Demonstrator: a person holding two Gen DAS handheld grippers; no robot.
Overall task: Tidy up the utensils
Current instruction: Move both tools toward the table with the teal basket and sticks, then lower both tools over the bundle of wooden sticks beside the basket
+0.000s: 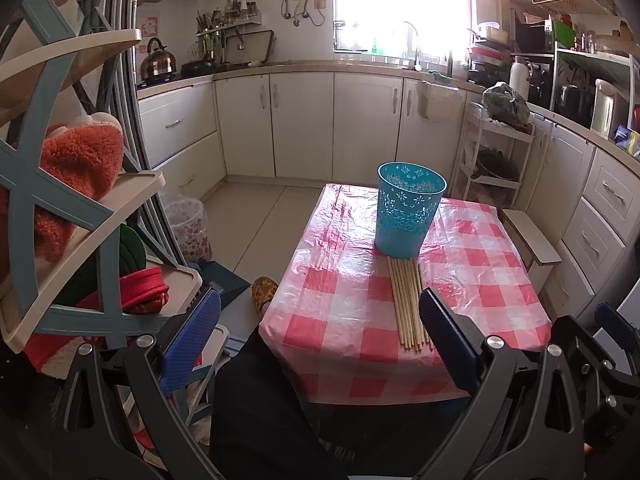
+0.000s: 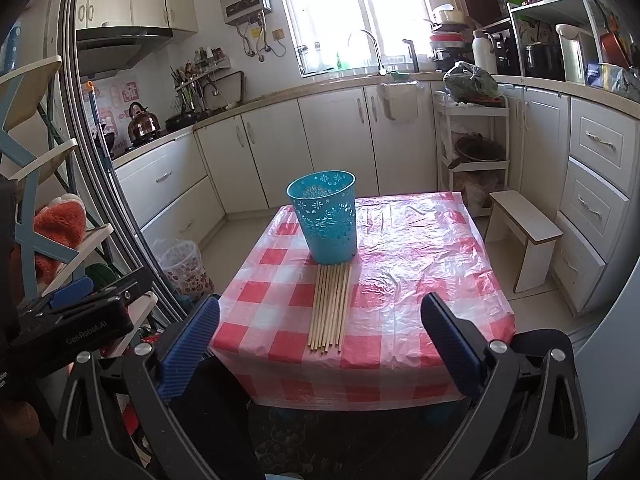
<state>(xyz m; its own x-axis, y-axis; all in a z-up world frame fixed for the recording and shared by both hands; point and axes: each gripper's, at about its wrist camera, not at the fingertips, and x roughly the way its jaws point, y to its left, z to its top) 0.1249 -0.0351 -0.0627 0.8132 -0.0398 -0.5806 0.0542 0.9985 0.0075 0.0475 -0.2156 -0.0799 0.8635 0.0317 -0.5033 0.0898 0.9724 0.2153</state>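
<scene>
Several wooden chopsticks (image 1: 406, 304) lie side by side on a table with a red-checked cloth (image 1: 348, 304), their far ends touching a teal perforated cup (image 1: 408, 210) that stands upright. The chopsticks (image 2: 330, 306), the cup (image 2: 326, 218) and the table (image 2: 420, 280) also show in the right wrist view. My left gripper (image 1: 320, 332) is open and empty, held before the table's near edge, left of the chopsticks. My right gripper (image 2: 320, 336) is open and empty, near the chopsticks' near ends, above the table's front edge.
A shelf rack (image 1: 68, 184) with orange cloth stands close on the left. A small white stool (image 2: 524, 236) is right of the table. A patterned bin (image 2: 182, 264) sits on the floor left. Kitchen cabinets (image 1: 300, 128) line the back and right.
</scene>
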